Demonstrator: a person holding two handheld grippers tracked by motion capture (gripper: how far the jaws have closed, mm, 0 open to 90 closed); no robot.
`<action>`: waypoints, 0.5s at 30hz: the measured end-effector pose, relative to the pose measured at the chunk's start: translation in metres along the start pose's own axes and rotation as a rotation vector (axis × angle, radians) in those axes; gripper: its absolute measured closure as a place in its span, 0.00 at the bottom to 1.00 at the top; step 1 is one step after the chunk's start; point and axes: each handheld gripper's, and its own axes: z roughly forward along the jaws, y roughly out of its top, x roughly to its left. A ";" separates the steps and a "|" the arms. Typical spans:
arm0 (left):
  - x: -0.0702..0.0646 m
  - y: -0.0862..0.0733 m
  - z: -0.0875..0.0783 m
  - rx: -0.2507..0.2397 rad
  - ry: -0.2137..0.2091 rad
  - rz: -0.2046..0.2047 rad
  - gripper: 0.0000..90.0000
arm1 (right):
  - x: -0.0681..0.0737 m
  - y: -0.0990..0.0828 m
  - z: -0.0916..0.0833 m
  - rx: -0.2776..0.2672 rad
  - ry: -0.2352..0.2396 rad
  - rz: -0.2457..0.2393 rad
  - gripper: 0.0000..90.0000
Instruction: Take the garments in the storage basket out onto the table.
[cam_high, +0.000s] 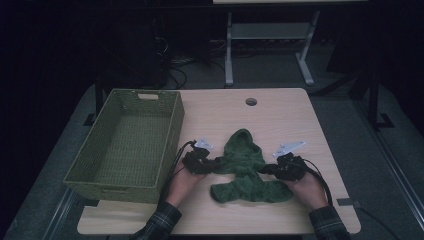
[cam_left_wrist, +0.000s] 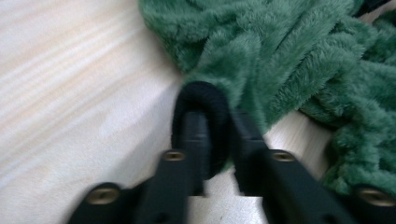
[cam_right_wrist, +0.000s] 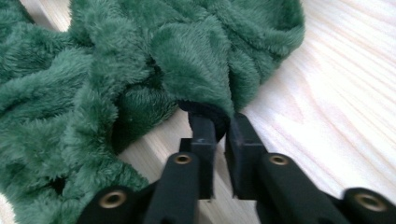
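Note:
A small green fleece hoodie (cam_high: 242, 165) lies flat on the wooden table (cam_high: 280, 115), hood pointing away, sleeves spread to either side. My left gripper (cam_high: 212, 164) is at the end of the left sleeve. In the left gripper view the black cuff (cam_left_wrist: 205, 95) loops slackly around one jaw of the left gripper (cam_left_wrist: 217, 116), with green fleece (cam_left_wrist: 280, 46) beyond it. My right gripper (cam_high: 267, 169) is at the other sleeve end. In the right gripper view its jaws (cam_right_wrist: 219, 119) stand close together, with the black cuff (cam_right_wrist: 205, 109) pinched at their tips under the fleece (cam_right_wrist: 116, 70).
A green woven basket (cam_high: 172, 125) with nothing in it stands on the table's left part, close to my left hand. A round cable hole (cam_high: 251, 101) is near the far edge. Beyond the table are dark floor, cables and a desk frame (cam_high: 229, 50).

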 end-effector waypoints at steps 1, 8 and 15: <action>-0.002 0.002 -0.005 -0.018 0.011 0.002 0.72 | 0.000 0.000 -0.003 -0.006 -0.003 0.003 0.78; -0.002 0.022 -0.029 -0.107 0.027 0.013 0.64 | -0.006 0.011 -0.035 -0.134 -0.004 0.043 0.71; 0.014 0.052 -0.014 -0.098 0.048 0.014 0.62 | -0.019 0.041 -0.025 -0.139 -0.026 0.035 0.72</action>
